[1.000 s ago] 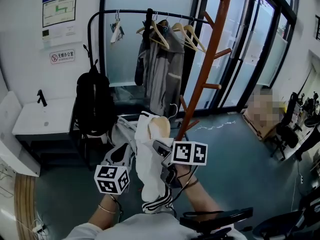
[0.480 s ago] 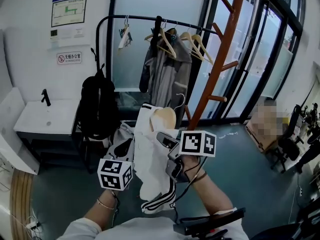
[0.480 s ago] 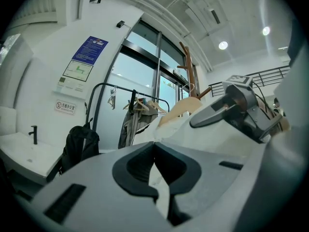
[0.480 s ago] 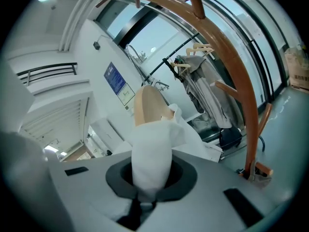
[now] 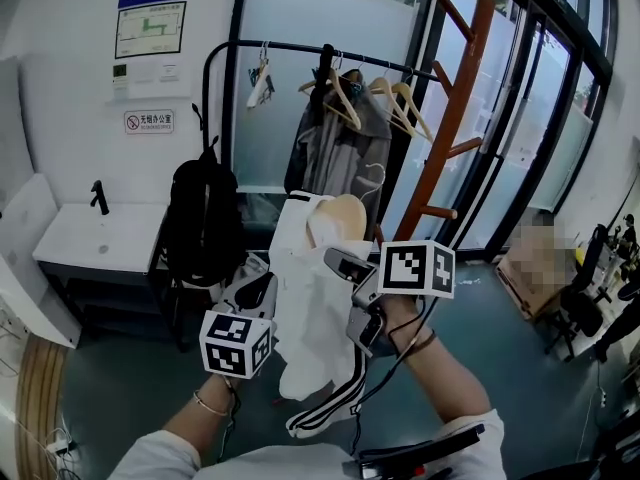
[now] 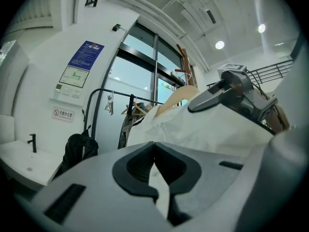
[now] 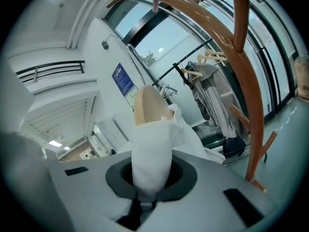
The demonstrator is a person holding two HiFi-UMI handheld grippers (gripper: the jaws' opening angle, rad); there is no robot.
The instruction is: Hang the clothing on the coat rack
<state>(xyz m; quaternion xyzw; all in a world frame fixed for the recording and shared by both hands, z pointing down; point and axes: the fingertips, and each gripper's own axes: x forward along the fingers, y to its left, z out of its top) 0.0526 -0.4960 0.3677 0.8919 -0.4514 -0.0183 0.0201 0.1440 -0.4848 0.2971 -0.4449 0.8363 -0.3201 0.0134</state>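
Note:
A white garment with black side stripes hangs on a wooden hanger, held up between my two grippers. My left gripper is shut on the garment's cloth at its left side. On the right, my right gripper is shut on the cloth-covered shoulder of the hanger. The orange-brown wooden coat rack stands just behind and to the right, and its post and pegs rise close by in the right gripper view.
A black clothes rail behind carries empty wooden hangers and a grey jacket. A black backpack hangs at its left beside a white counter. Glass doors run along the right.
Both grippers have risen with the garment and shifted slightly right. The coat rack and the rail now look nearer and more upright in the head view.

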